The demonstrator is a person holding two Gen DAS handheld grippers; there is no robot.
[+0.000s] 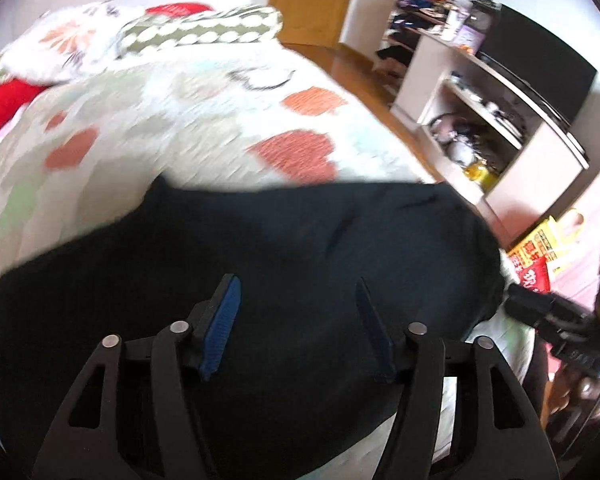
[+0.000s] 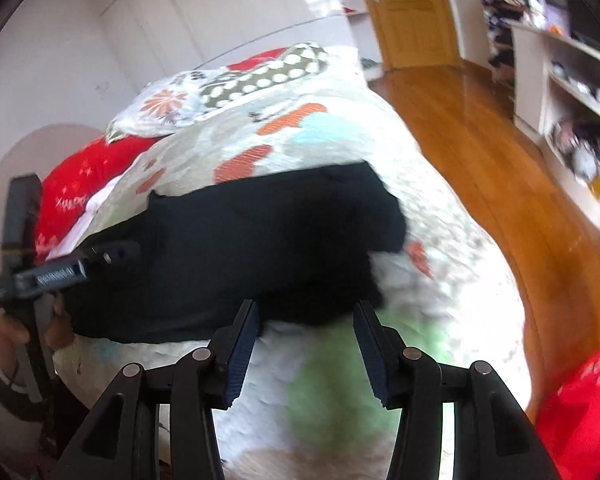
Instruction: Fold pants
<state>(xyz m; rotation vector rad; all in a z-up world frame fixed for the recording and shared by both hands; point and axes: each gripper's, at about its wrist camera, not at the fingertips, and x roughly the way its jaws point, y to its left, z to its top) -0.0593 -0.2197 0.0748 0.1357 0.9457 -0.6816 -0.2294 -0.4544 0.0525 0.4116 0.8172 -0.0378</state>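
The black pants [image 1: 260,264] lie folded in a broad dark block on the patterned bedspread [image 1: 160,120]. My left gripper [image 1: 298,284] is open and empty, hovering just above the pants. In the right wrist view the pants [image 2: 240,248] lie across the bedspread [image 2: 440,280]. My right gripper [image 2: 306,308] is open and empty, its fingertips at the near edge of the pants. The left gripper [image 2: 116,254] shows at the left end of the pants, and the right gripper's body [image 1: 548,316] shows at the right in the left wrist view.
Pillows [image 1: 204,28] and a red cushion [image 2: 76,188] lie at the head of the bed. A wooden floor [image 2: 480,128] and a cluttered shelf unit [image 1: 496,120] are to the right. A wooden door [image 2: 408,12] stands at the back. A red bag [image 2: 580,408] sits at lower right.
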